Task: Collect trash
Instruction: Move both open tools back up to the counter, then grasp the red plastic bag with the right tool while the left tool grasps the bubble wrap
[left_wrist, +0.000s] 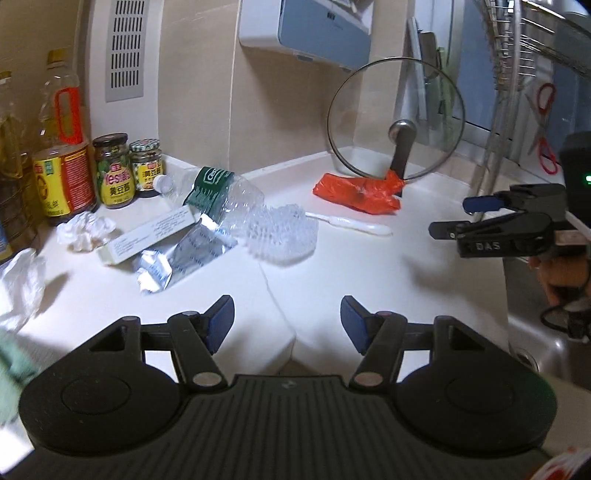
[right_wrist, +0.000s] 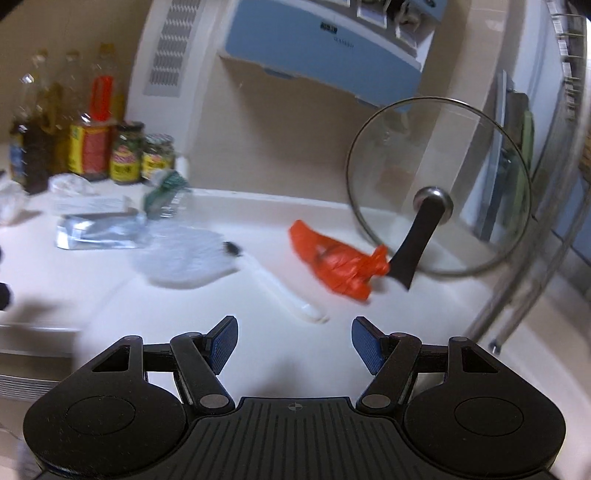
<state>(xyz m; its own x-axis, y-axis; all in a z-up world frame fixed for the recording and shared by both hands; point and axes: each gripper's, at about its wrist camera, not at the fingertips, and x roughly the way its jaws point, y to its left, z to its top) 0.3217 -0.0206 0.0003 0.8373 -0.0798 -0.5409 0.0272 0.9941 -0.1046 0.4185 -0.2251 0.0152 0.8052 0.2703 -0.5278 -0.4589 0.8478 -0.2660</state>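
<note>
Trash lies on a white counter (left_wrist: 369, 273). In the left wrist view: a crushed clear bottle (left_wrist: 221, 199) with a green label, a white box (left_wrist: 147, 236), a silver foil pouch (left_wrist: 177, 262), a crumpled tissue (left_wrist: 85, 230), a clear plastic tray (left_wrist: 284, 236), a white toothbrush (left_wrist: 351, 223) and an orange bag (left_wrist: 358, 192). My left gripper (left_wrist: 287, 323) is open and empty, short of the pile. My right gripper (left_wrist: 448, 218) shows at the right. In the right wrist view my right gripper (right_wrist: 294, 341) is open and empty, near the toothbrush (right_wrist: 280, 288) and orange bag (right_wrist: 336, 258).
Oil bottles (left_wrist: 61, 147) and sauce jars (left_wrist: 110, 170) stand at the back left. A glass pot lid (left_wrist: 397, 118) leans on the wall behind the orange bag. A metal rack (left_wrist: 517, 74) and a sink (left_wrist: 535, 332) are at the right. A white plastic bag (left_wrist: 18, 288) lies left.
</note>
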